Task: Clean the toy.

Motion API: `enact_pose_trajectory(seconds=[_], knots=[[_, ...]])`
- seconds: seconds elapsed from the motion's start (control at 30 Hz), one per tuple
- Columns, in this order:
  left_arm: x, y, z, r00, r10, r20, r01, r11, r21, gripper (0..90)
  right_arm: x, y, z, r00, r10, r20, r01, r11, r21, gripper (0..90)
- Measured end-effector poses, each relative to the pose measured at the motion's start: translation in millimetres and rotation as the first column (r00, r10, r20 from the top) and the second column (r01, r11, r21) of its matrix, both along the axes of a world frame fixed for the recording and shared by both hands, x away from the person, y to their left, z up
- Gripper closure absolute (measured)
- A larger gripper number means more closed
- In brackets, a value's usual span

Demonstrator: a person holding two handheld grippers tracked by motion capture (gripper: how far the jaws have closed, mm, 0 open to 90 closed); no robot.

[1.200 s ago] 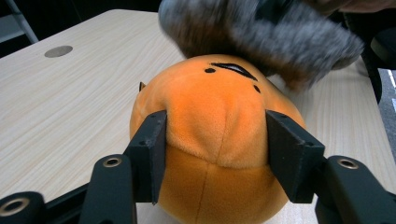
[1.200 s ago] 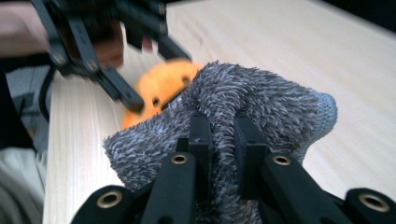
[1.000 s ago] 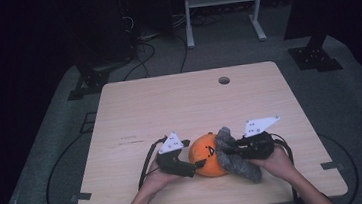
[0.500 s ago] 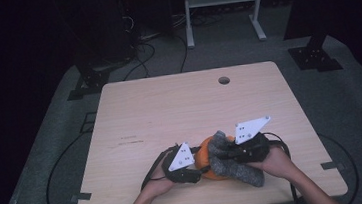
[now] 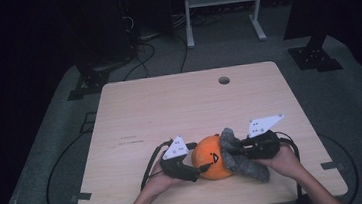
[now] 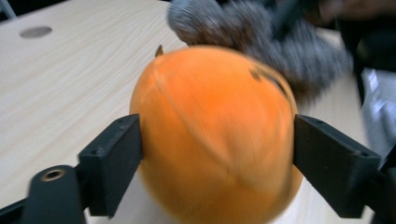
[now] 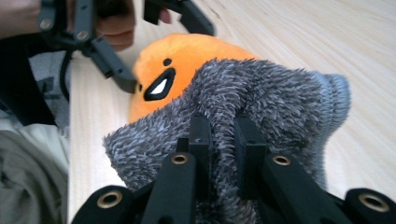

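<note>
This looks like a lab or recording studio rather than a home. A bare light-wood worktop with a round cable hole (image 5: 223, 80) stands alone on grey carpet (image 5: 47, 145), with black surroundings all round (curtains or plain darkness, hard to tell). Black stand feet (image 5: 315, 59) rest at the carpet's edge, loose black cables (image 5: 144, 50) trail across the floor, and a white metal frame (image 5: 222, 7) stands behind.

Beyond the jaws, the pale wood counter (image 5: 169, 108) runs to a round cable hole (image 5: 224, 80) near its far edge. Past it a white metal stand (image 5: 220, 8) rests on grey carpet (image 5: 359, 95), black cables (image 5: 149, 50) trailing leftward
</note>
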State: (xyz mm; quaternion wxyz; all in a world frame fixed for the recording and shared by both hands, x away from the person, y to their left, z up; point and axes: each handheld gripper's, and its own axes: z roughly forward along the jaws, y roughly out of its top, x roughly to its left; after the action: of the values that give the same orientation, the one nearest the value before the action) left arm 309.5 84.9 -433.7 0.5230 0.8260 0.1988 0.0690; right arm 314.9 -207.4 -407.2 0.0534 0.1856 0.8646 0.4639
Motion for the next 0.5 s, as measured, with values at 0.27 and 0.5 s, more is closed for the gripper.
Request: enact_pose_trajectory(seconds=[0.27, 0.5], knots=[[-13.5, -7.2, 3.3, 0.9868, -0.047, 0.155, 0.037, 0.9970, 0.068, 37.1, -16.8, 2.6, 19.0, 0.9962, 0.020, 0.084, -0.021, 1.000, 0.018, 79.5], [-25.5, -10.1, 3.8, 0.9531, -0.128, 0.274, 0.086, 0.9834, 0.160, 39.6, -8.7, 34.5, 32.6, 0.9868, 0.129, 0.098, -0.122, 0.990, -0.070, 79.5]])
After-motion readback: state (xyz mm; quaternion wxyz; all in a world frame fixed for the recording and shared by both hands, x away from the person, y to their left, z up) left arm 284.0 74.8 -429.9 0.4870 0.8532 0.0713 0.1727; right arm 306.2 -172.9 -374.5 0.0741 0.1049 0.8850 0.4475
